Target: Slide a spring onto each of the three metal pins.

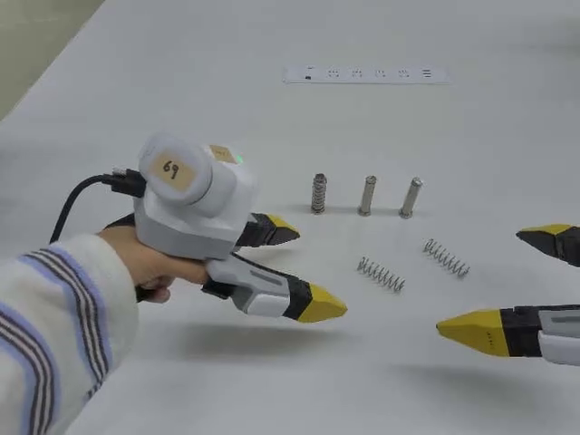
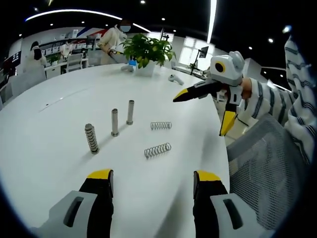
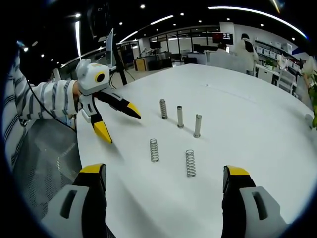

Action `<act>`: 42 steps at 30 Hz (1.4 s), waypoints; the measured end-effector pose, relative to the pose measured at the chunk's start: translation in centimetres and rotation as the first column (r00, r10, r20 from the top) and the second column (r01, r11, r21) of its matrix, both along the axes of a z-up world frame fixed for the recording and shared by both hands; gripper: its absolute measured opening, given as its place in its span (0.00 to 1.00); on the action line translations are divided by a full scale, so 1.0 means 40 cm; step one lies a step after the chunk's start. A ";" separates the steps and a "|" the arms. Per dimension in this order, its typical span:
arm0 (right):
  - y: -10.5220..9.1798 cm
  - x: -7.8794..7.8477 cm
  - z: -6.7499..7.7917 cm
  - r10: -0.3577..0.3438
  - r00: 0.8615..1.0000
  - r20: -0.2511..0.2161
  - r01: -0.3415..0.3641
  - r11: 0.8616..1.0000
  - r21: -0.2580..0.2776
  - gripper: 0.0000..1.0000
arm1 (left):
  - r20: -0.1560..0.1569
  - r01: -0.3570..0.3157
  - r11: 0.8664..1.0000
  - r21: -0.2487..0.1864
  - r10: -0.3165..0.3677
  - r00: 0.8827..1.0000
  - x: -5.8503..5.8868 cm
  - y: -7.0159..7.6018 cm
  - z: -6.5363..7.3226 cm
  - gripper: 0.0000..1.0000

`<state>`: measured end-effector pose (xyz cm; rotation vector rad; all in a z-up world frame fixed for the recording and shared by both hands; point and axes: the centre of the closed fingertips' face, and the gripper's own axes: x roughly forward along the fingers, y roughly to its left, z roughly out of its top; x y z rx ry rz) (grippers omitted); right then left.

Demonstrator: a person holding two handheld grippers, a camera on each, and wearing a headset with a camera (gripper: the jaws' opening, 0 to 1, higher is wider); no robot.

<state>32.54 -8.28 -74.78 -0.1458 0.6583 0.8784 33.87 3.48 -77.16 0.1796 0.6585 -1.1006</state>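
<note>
Wide open, empty: left tongs (image 1: 317, 270) and right tongs (image 1: 481, 280)! Two loose springs (image 1: 381, 275) lie between them, two bare pins (image 1: 366, 196) beyond. Best bet: pinch one spring mid-coil, gently, keeping its bore clear.

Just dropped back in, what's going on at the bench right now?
A person holds the left gripper and right gripper open and empty over the table. In the head view, the left pin already carries a spring; the middle pin and right pin are bare. Two loose springs lie in front of them.
</note>
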 end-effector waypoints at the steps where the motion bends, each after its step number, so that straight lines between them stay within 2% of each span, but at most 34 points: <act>1: 0.001 0.000 0.000 -0.001 1.000 0.000 0.001 1.000 0.002 0.97 | -0.002 0.008 1.000 -0.001 -0.008 1.000 0.000 -0.005 0.000 0.59; 5: -0.001 -0.002 -0.001 -0.006 1.000 -0.004 0.006 1.000 0.001 0.96 | -0.004 0.045 0.999 0.019 -0.045 0.999 0.004 -0.022 -0.008 0.56; 12: 0.001 -0.008 0.001 -0.005 1.000 -0.013 0.005 1.000 0.012 0.93 | 0.030 0.088 0.996 0.017 -0.089 0.996 0.020 -0.062 -0.002 0.47; 15: 0.002 -0.010 0.004 -0.004 1.000 -0.013 0.005 1.000 0.015 0.92 | 0.065 0.143 0.989 0.030 -0.145 0.987 0.021 -0.083 0.001 0.43; 19: 0.000 -0.009 0.006 -0.004 1.000 -0.008 0.004 1.000 0.010 0.92 | 0.084 0.197 0.979 0.052 -0.201 0.976 0.022 -0.105 -0.003 0.36; 24: -0.003 -0.010 0.007 -0.008 1.000 -0.017 0.008 1.000 0.017 0.91 | 0.082 0.257 0.963 0.079 -0.263 0.961 0.024 -0.128 -0.013 0.32; 28: -0.007 -0.012 0.005 -0.011 1.000 -0.028 0.011 1.000 0.018 0.90 | 0.073 0.293 0.951 0.095 -0.301 0.951 0.019 -0.138 -0.023 0.14; 29: -0.008 -0.012 0.006 -0.011 1.000 -0.027 0.012 1.000 0.019 0.89 | 0.075 0.302 0.947 0.107 -0.310 0.948 0.020 -0.139 -0.028 0.12; 33: -0.009 -0.011 0.010 -0.013 1.000 -0.027 0.013 1.000 0.025 0.89 | 0.081 0.322 0.937 0.134 -0.334 0.939 0.025 -0.146 -0.036 0.17; 38: -0.011 -0.010 0.012 -0.015 1.000 -0.027 0.016 1.000 0.026 0.89 | 0.074 0.345 0.926 0.151 -0.359 0.930 0.028 -0.154 -0.046 0.17; 39: -0.012 -0.011 0.012 -0.015 0.999 -0.030 0.016 0.999 0.028 0.88 | 0.069 0.347 0.926 0.152 -0.360 0.930 0.029 -0.155 -0.048 0.15; 40: -0.011 -0.012 0.013 -0.016 0.999 -0.033 0.017 0.999 0.033 0.88 | 0.039 0.338 0.929 0.149 -0.347 0.937 0.031 -0.152 -0.056 0.14; 42: -0.010 -0.011 0.016 -0.020 0.999 -0.033 0.022 0.999 0.046 0.88 | 0.050 0.337 0.927 0.162 -0.349 0.936 0.039 -0.150 -0.064 0.12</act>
